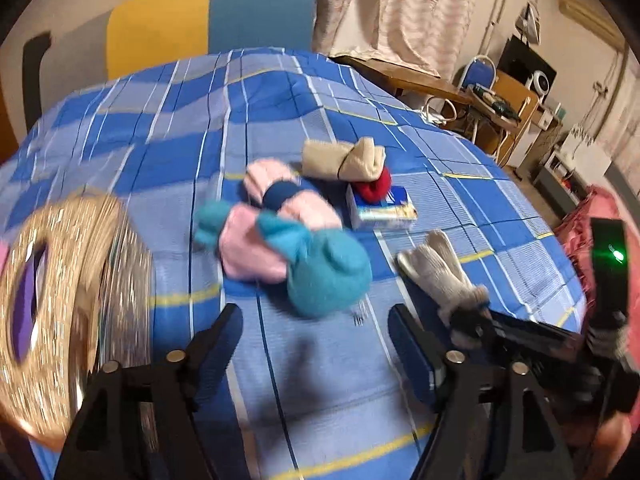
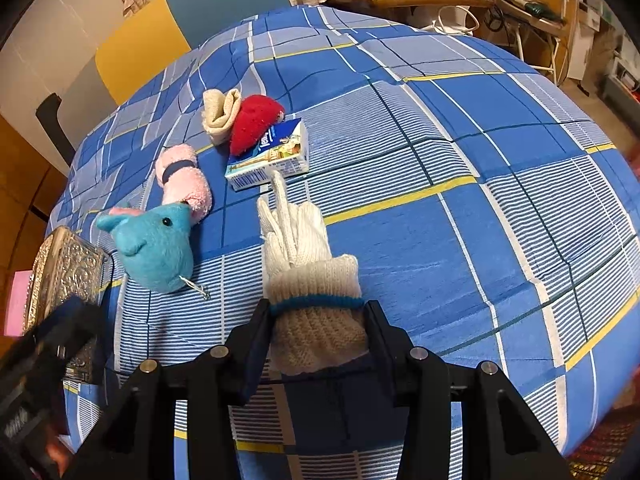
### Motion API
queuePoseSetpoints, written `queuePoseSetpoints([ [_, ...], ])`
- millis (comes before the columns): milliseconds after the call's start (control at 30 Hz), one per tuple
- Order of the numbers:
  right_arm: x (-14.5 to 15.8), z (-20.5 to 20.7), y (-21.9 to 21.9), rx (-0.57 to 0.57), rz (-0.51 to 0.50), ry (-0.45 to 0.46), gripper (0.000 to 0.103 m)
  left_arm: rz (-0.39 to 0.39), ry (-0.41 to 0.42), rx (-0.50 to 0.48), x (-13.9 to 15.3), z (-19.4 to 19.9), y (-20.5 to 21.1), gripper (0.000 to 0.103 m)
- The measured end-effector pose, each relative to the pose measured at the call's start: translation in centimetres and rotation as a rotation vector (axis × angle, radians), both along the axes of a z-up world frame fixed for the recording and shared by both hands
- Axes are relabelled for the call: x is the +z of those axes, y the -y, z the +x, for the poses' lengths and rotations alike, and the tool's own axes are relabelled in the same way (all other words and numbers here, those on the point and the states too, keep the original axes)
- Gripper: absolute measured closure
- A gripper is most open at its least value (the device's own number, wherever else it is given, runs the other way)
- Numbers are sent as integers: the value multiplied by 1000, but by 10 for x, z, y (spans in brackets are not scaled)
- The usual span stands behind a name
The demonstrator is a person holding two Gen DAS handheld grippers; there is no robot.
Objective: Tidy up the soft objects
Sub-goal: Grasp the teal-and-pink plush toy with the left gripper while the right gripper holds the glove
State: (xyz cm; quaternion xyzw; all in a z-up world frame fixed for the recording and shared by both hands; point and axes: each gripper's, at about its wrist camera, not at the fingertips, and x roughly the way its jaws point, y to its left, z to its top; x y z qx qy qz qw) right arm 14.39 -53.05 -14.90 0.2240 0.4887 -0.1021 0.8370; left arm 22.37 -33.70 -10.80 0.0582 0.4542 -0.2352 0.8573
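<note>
A pair of white knit gloves (image 2: 296,236) lies on the blue checked bedspread (image 2: 440,240), and my right gripper (image 2: 318,309) is shut on their folded cuff. In the left wrist view the gloves (image 1: 432,264) stretch away from the right gripper (image 1: 470,322). My left gripper (image 1: 316,332) is open with nothing between its fingers, just short of a blue plush animal (image 1: 328,276). Behind the plush (image 2: 154,248) lie a pink towel roll (image 2: 184,180), a beige sock roll (image 2: 220,116) and a red plush strawberry (image 2: 254,124).
The strawberry leans on a tissue pack (image 2: 272,160). An embossed metal tin (image 2: 64,276) stands at the bed's left edge, close to the left gripper (image 2: 52,344). A yellow and blue headboard (image 1: 208,20) rises behind the bed; a desk and chair (image 1: 480,92) stand far right.
</note>
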Motion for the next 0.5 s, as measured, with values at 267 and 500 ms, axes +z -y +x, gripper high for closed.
queuePoseSetpoints([
  [267,-1,3,-1,5,13,1,56,54,2,4,-19,38,27,24],
  [500,-3,4,-3,11,14,-4,56,-19,-16,-45,-32,31,20,61],
])
